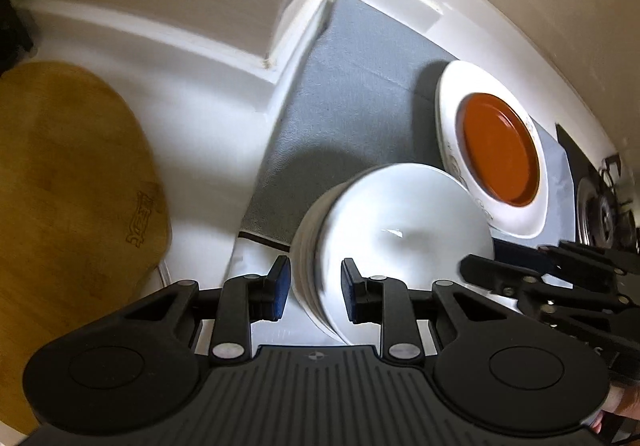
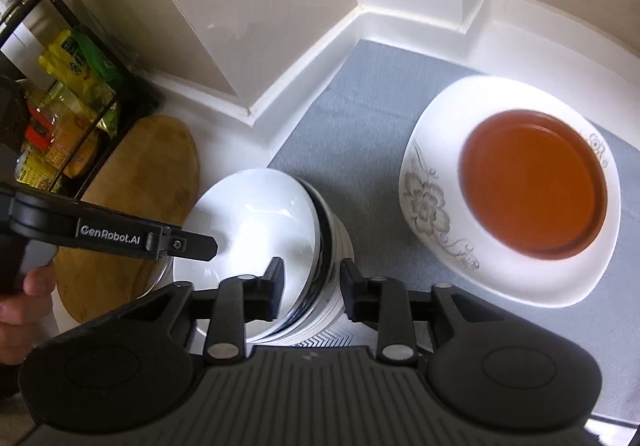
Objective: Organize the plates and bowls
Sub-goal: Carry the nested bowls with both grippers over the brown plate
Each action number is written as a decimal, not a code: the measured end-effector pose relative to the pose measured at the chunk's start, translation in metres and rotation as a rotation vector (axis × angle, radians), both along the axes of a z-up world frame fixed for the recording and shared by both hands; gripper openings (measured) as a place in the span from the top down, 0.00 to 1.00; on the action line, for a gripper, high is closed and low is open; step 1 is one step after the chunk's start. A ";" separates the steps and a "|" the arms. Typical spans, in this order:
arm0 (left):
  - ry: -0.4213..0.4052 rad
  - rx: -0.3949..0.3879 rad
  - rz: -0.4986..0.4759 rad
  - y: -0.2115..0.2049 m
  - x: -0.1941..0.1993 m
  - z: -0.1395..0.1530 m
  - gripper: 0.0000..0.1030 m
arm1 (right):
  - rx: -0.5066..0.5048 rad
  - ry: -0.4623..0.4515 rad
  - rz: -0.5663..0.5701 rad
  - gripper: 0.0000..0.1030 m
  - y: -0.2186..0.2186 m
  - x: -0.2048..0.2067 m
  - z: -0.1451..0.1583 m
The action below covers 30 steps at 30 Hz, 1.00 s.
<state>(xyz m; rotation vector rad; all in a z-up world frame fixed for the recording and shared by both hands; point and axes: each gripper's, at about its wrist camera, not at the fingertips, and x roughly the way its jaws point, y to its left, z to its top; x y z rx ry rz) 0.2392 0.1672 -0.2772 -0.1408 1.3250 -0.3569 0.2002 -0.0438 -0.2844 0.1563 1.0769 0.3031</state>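
A stack of white bowls (image 1: 392, 230) stands at the near edge of a grey mat (image 1: 352, 93). My left gripper (image 1: 315, 292) straddles the stack's left rim, one pad outside and one inside, with gaps showing, so it is open. My right gripper (image 2: 311, 288) straddles the stack's (image 2: 256, 230) right rim the same way, open. An orange plate (image 2: 534, 183) lies in a white flowered plate (image 2: 432, 201) on the mat to the right; both show in the left wrist view too, the orange plate (image 1: 500, 153) inside the white plate (image 1: 516, 217).
A round wooden board (image 1: 76, 173) lies left of the bowls. A black rack with food packets (image 2: 68, 93) stands at the far left. White wall skirting (image 2: 320, 41) borders the mat. A stove burner (image 1: 604, 205) is at the right edge.
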 end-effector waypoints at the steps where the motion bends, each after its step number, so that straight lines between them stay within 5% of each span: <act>1: 0.011 0.004 0.006 0.001 0.001 -0.003 0.72 | -0.017 -0.010 0.006 0.83 0.000 0.000 0.000; 11: 0.040 -0.074 0.036 0.010 0.002 -0.012 0.69 | 0.055 0.028 -0.035 0.85 -0.013 0.009 -0.012; 16: 0.044 -0.049 0.038 0.005 0.004 -0.022 0.60 | 0.096 0.064 -0.087 0.68 -0.023 0.008 -0.022; 23: 0.043 -0.094 0.016 -0.003 0.004 -0.035 0.56 | 0.153 0.118 -0.120 0.61 -0.021 0.013 -0.046; 28: 0.072 -0.147 0.026 -0.003 0.006 -0.049 0.37 | 0.209 0.166 -0.130 0.43 -0.015 0.017 -0.069; 30: 0.102 -0.196 0.065 0.004 0.007 -0.058 0.32 | 0.241 0.165 -0.171 0.43 -0.022 0.017 -0.074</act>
